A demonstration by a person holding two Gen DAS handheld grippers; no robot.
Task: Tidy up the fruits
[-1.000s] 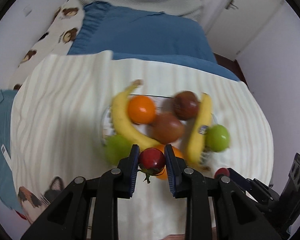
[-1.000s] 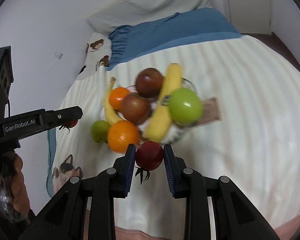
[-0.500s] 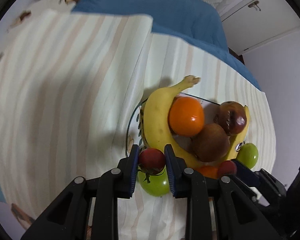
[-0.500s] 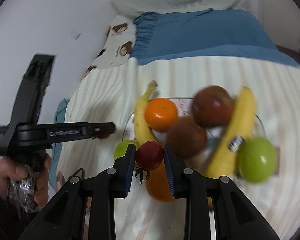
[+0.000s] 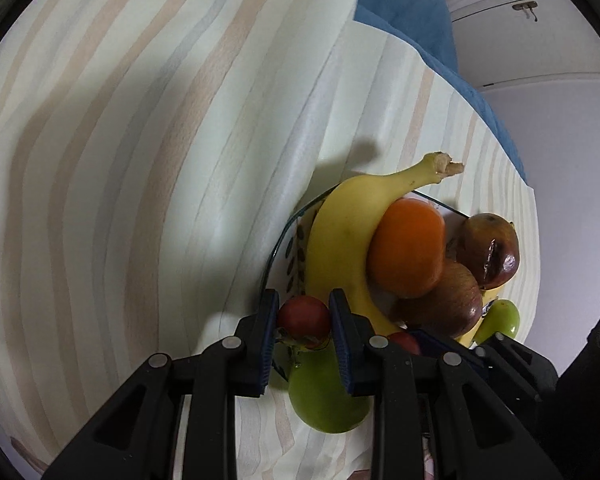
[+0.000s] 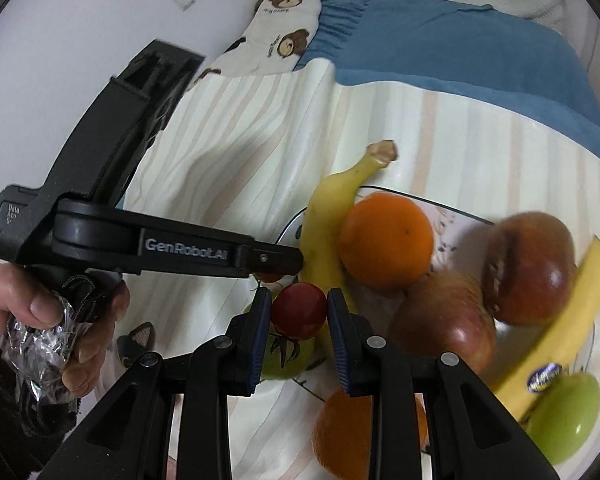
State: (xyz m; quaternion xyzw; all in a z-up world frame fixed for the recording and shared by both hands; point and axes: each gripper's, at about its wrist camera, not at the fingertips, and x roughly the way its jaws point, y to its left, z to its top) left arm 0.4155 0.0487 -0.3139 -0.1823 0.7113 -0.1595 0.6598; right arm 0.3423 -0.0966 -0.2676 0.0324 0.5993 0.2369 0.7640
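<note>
- Both grippers have moved closer to the plate (image 6: 456, 211); fruit now fills more of each view, and the striped cloth (image 5: 140, 160) is larger.
- Left gripper (image 5: 304, 320) is clamped on a red tomato (image 5: 303, 316) above the plate's near rim, over a green apple (image 5: 324, 392).
- Right gripper (image 6: 298, 314) grips its own tomato (image 6: 299, 310) beside a banana (image 6: 328, 220).
- "GenRobot.AI" reads on the left gripper's arm.
- Second banana (image 6: 556, 336) carries a blue sticker (image 6: 545, 376), unreadable.
</note>
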